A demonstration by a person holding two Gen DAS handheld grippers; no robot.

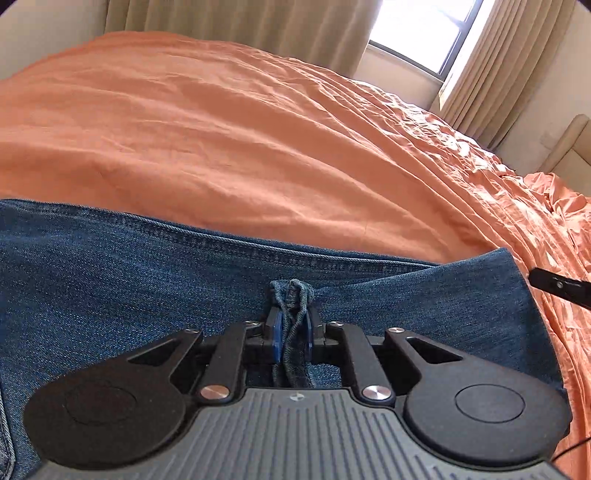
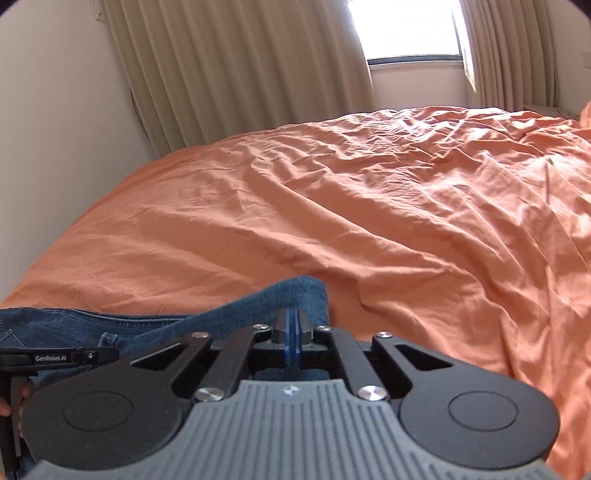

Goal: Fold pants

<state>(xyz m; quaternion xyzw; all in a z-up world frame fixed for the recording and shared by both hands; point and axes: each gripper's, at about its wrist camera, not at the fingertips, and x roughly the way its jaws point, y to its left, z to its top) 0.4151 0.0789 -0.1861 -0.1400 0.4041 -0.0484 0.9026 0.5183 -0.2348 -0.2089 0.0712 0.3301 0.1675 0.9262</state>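
1 pr jeans (image 1: 110, 280), 2 tongs (image 1: 291, 328), 1 bed (image 1: 221, 129)

Only "GenRobot.AI" can be read, in white on the black left gripper (image 2: 59, 357), left of the right gripper (image 2: 292, 332)

orange bedspread (image 2: 332, 221) rumpled | beige curtains (image 2: 221, 74) | bright window (image 1: 424, 33)

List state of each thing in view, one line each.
left gripper: shut on a bunched fold of the jeans
right gripper: jaws shut, nothing visible between them
jeans: lying on the bed, one edge pinched up
bedsheet: spread out, wrinkled
curtains: parted at the window
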